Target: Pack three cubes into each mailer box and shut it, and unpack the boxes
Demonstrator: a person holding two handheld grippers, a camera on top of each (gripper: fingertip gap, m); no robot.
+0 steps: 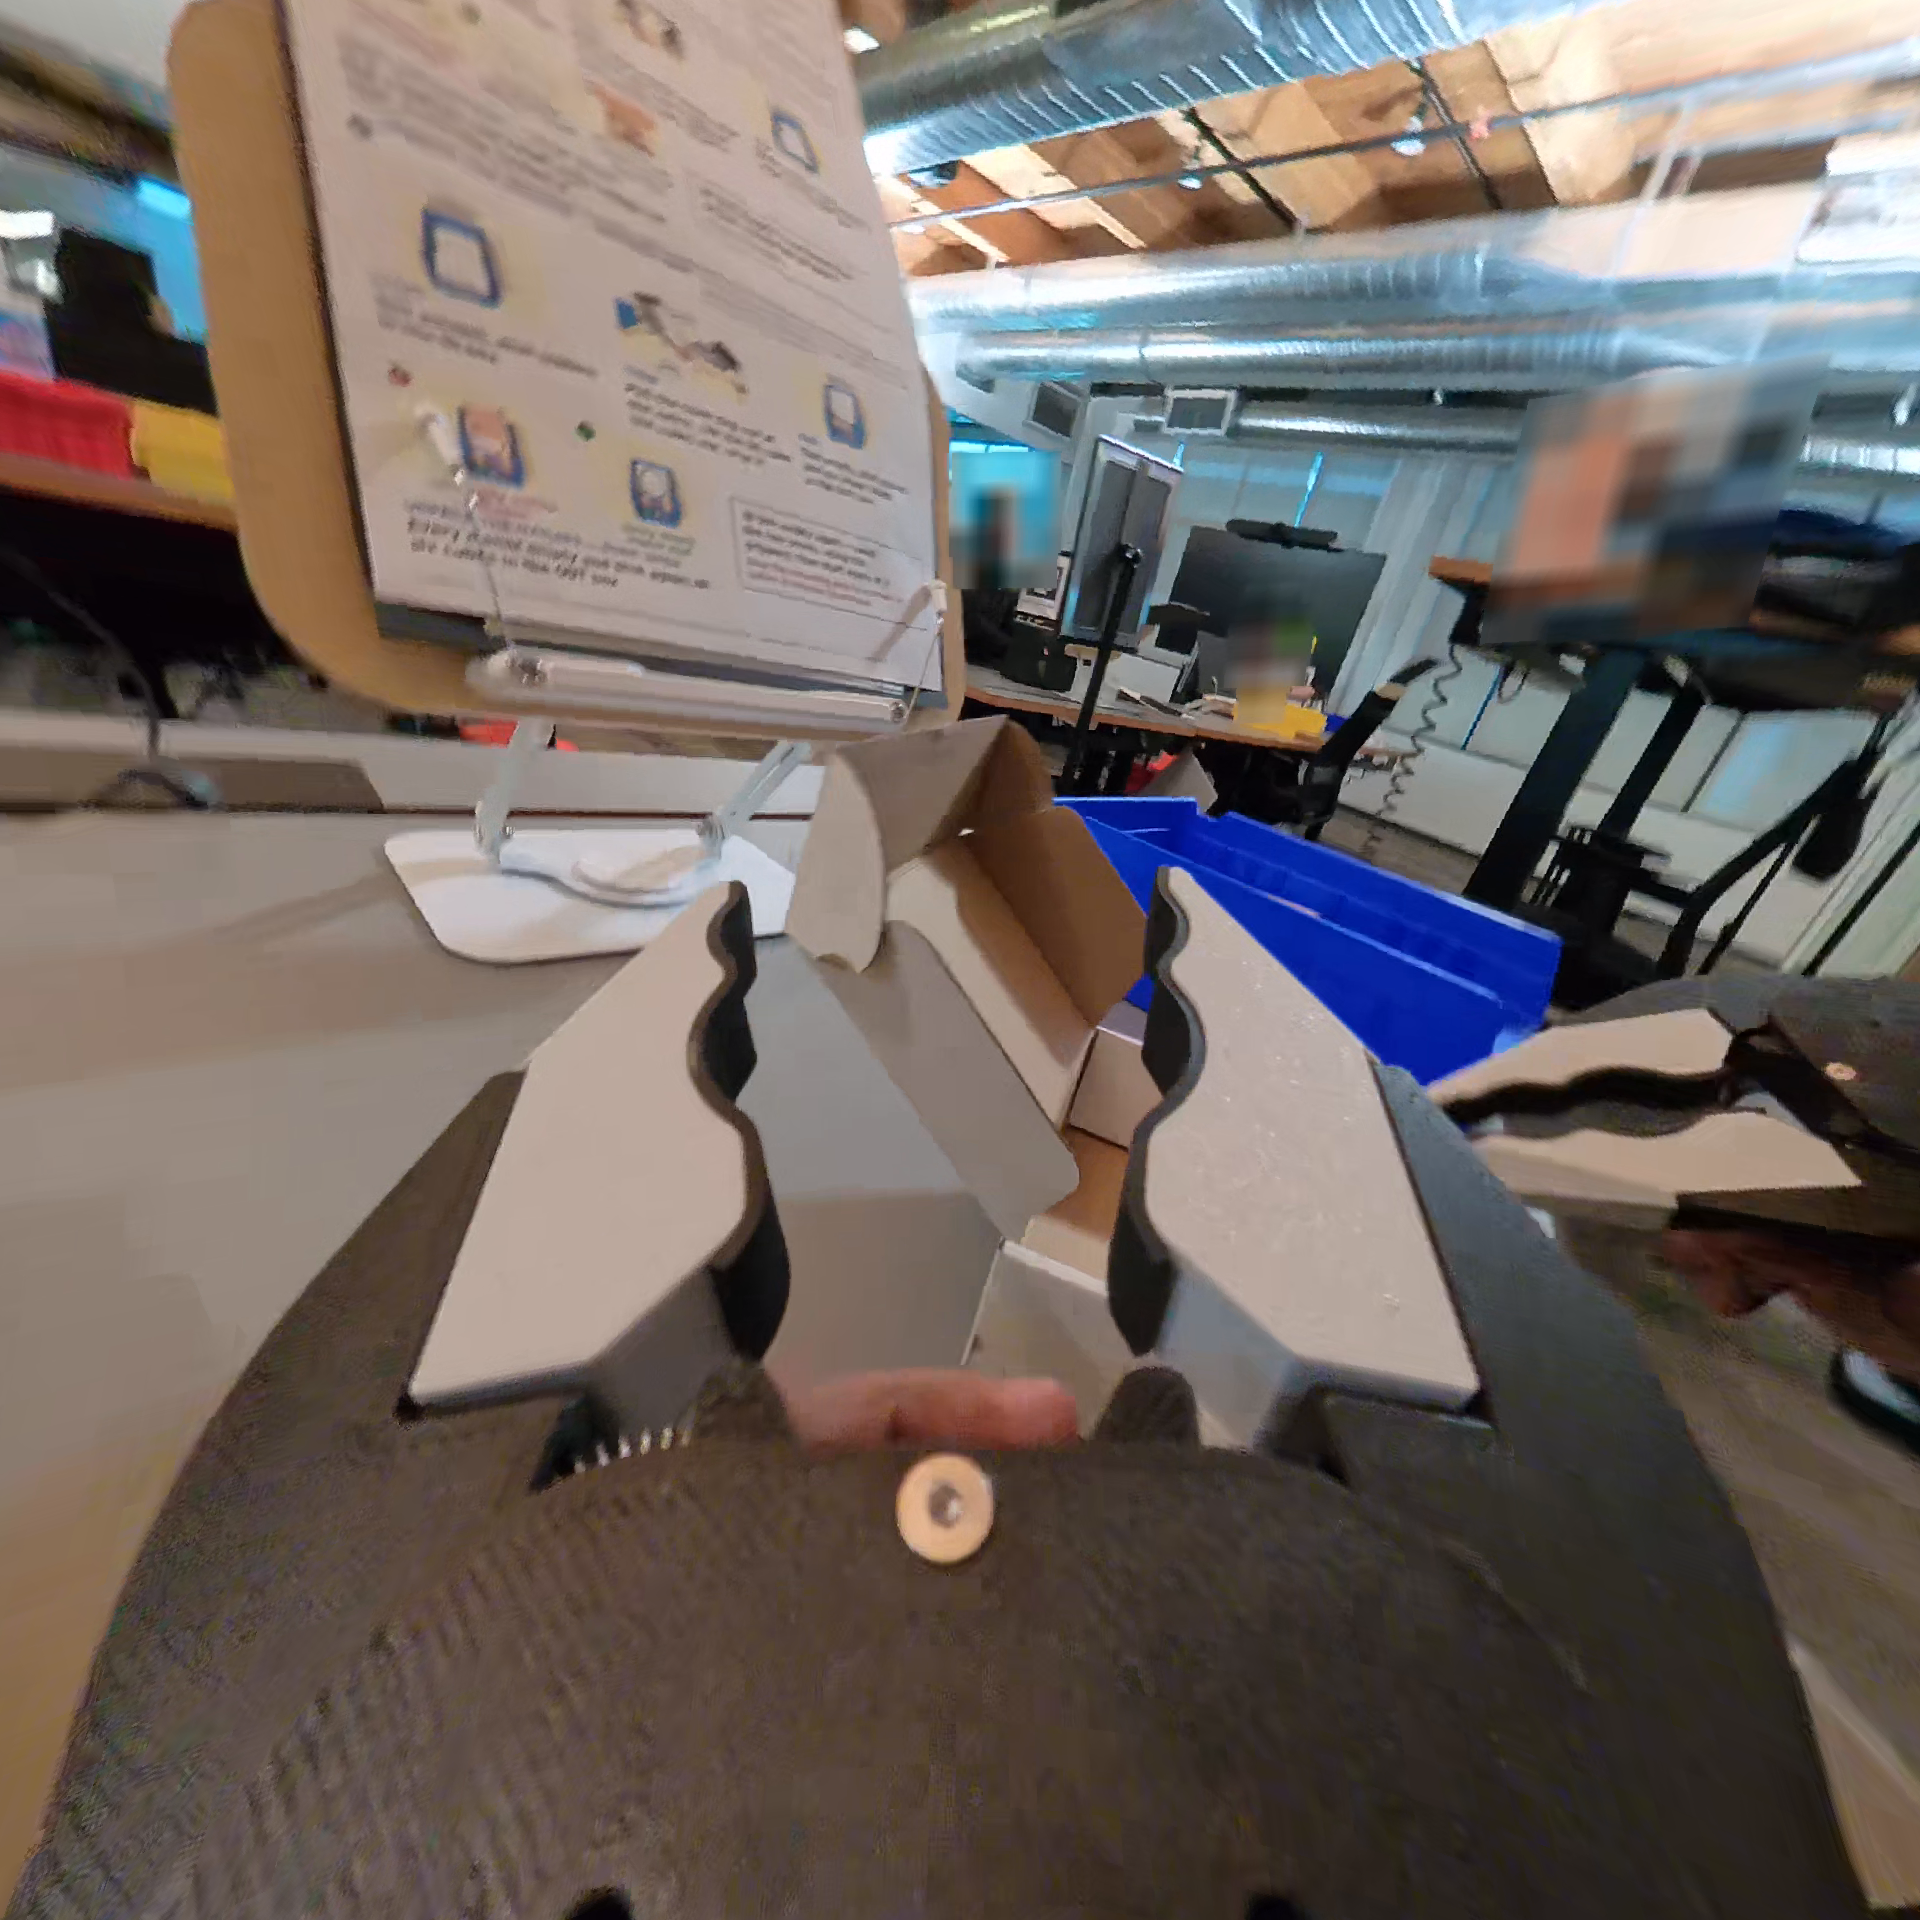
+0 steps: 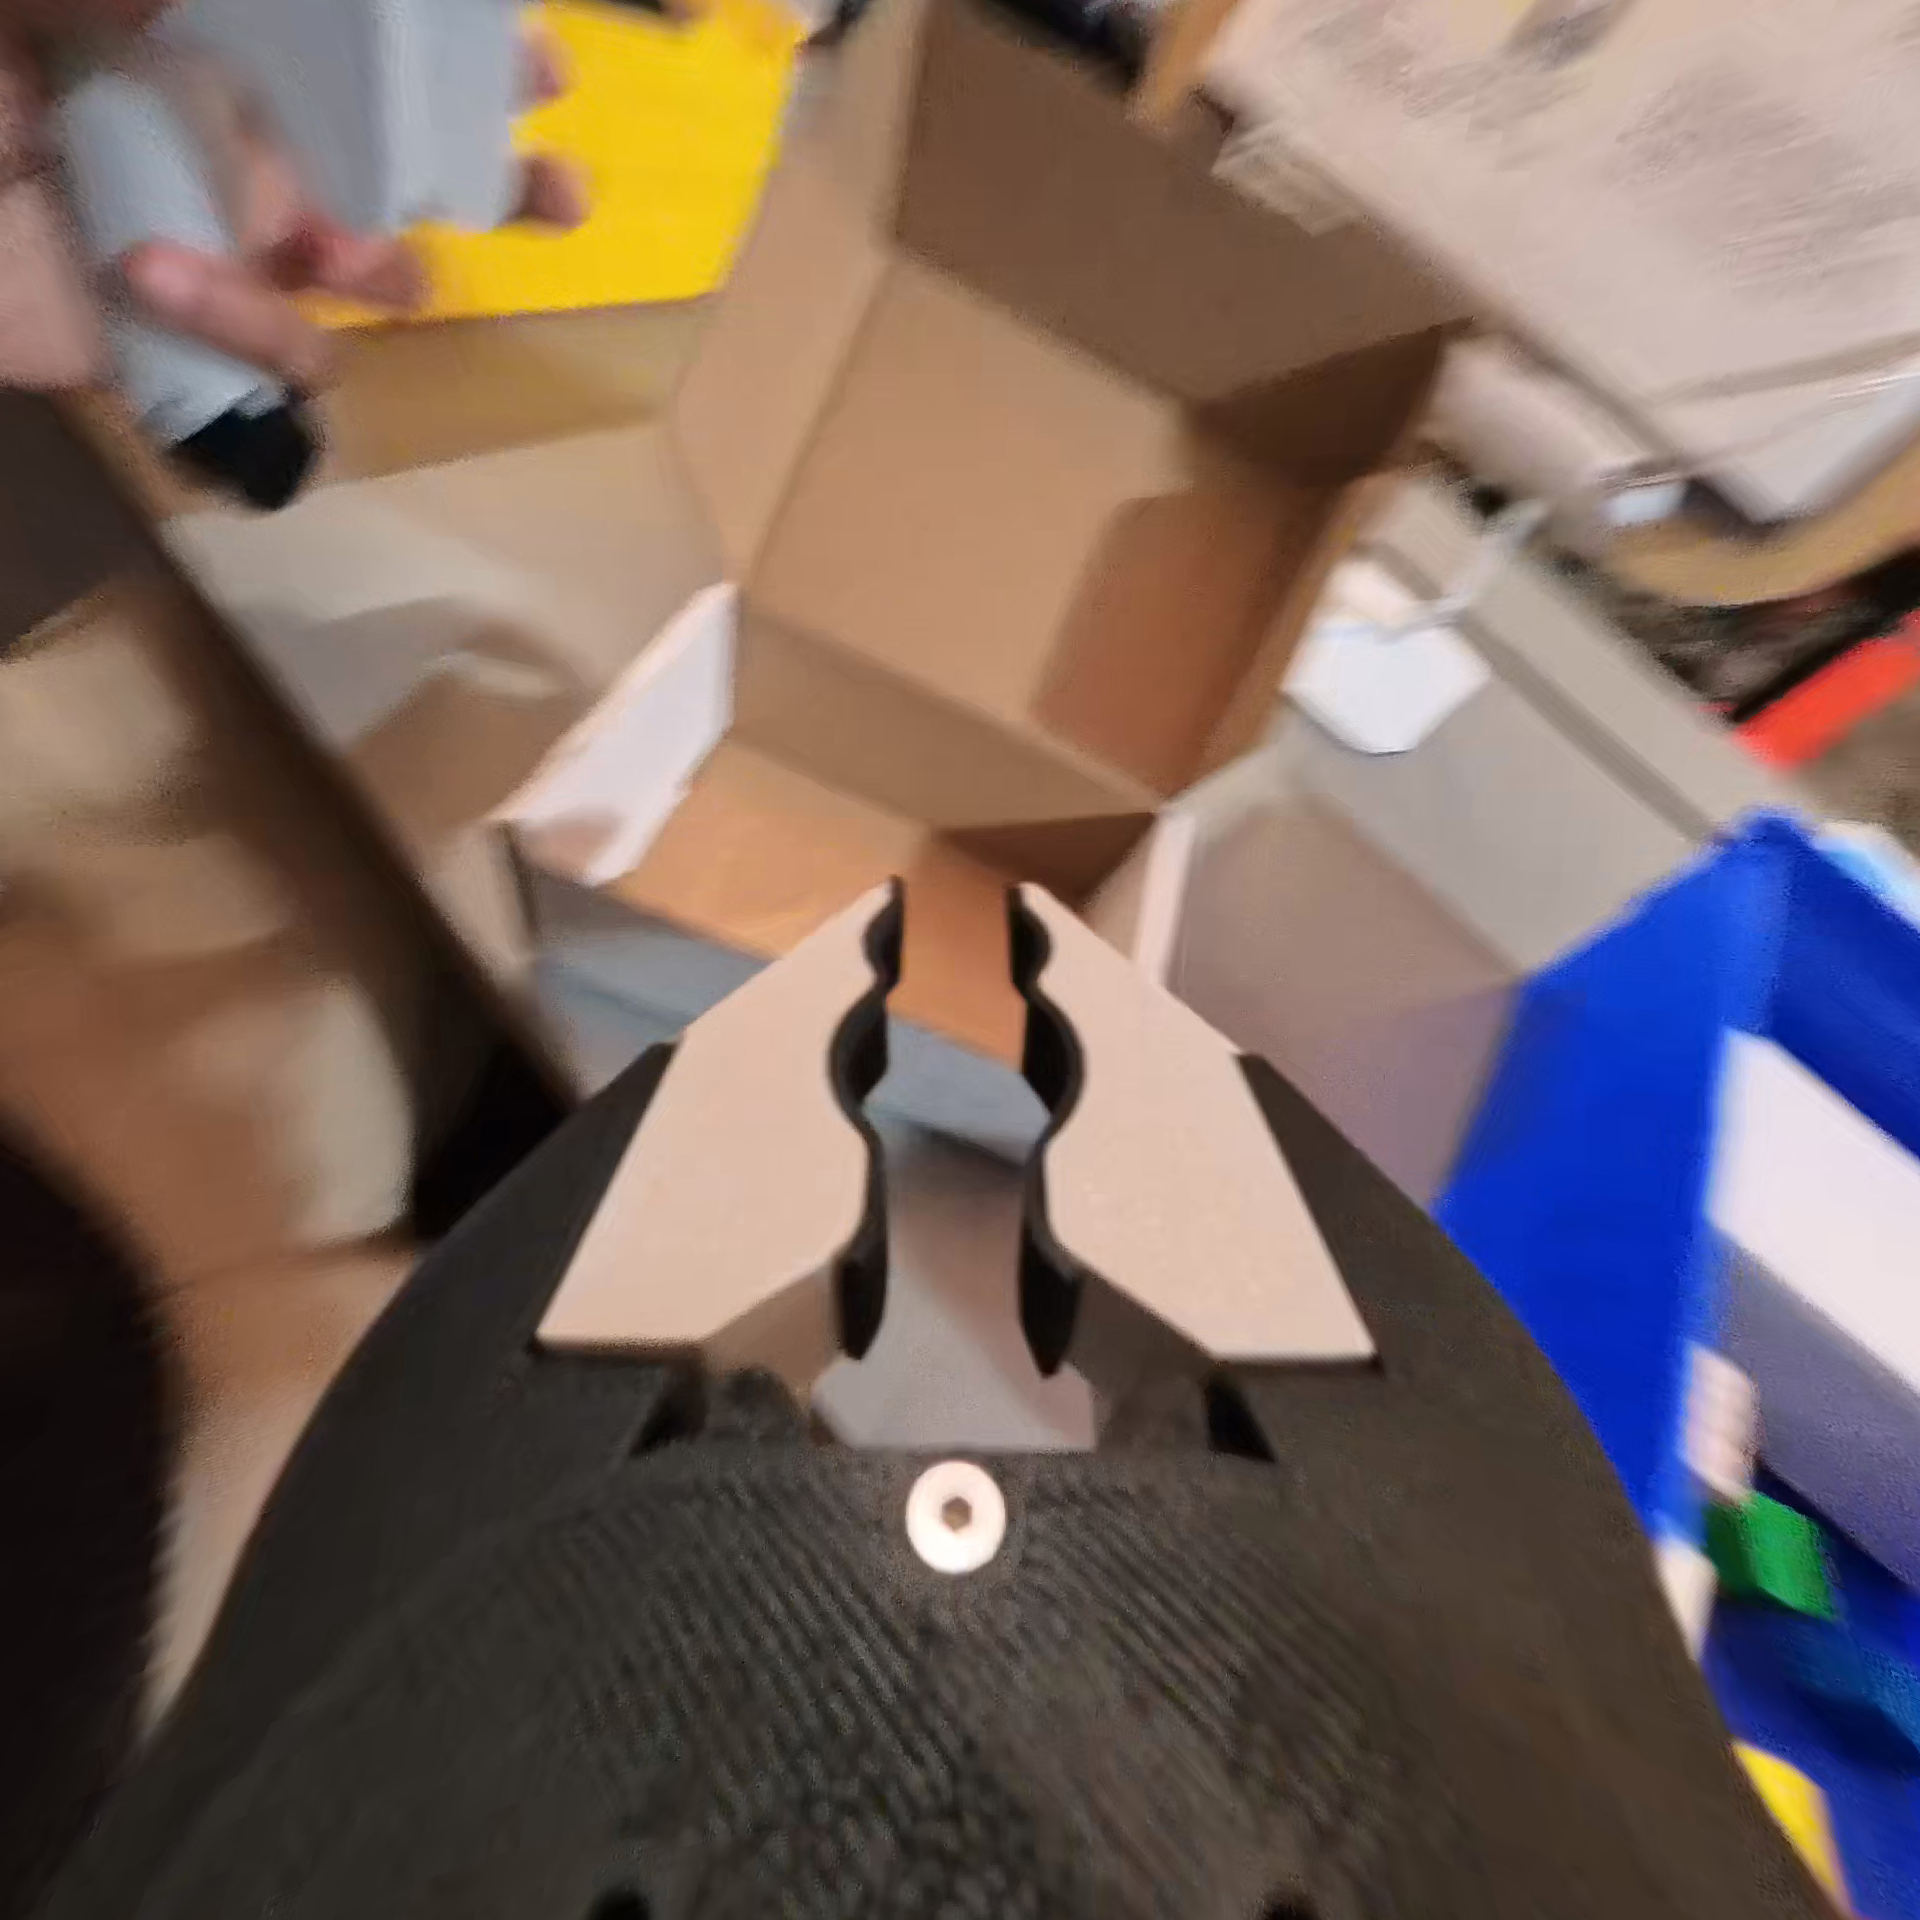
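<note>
An open mailer box [image 1: 997, 935], white outside and brown inside, stands on the table with its lid raised. My left gripper [image 1: 951, 904] is open wide just in front of it, with a white side flap [image 1: 914, 1101] of the box between the fingers; no grip shows. My right gripper [image 2: 956, 894] is open by a narrow gap and empty, above the box's front wall, pointing into the brown inside [image 2: 935, 582]. It also shows in the left wrist view [image 1: 1455, 1117], right of the box. No cube shows inside the box.
A blue bin [image 1: 1351, 935] stands behind and to the right of the box; in the right wrist view [image 2: 1621, 1039] it holds a white box and a small green block [image 2: 1766, 1569]. A document stand with a printed sheet [image 1: 623, 364] is at the back left. A yellow bin [image 2: 644, 156] lies beyond.
</note>
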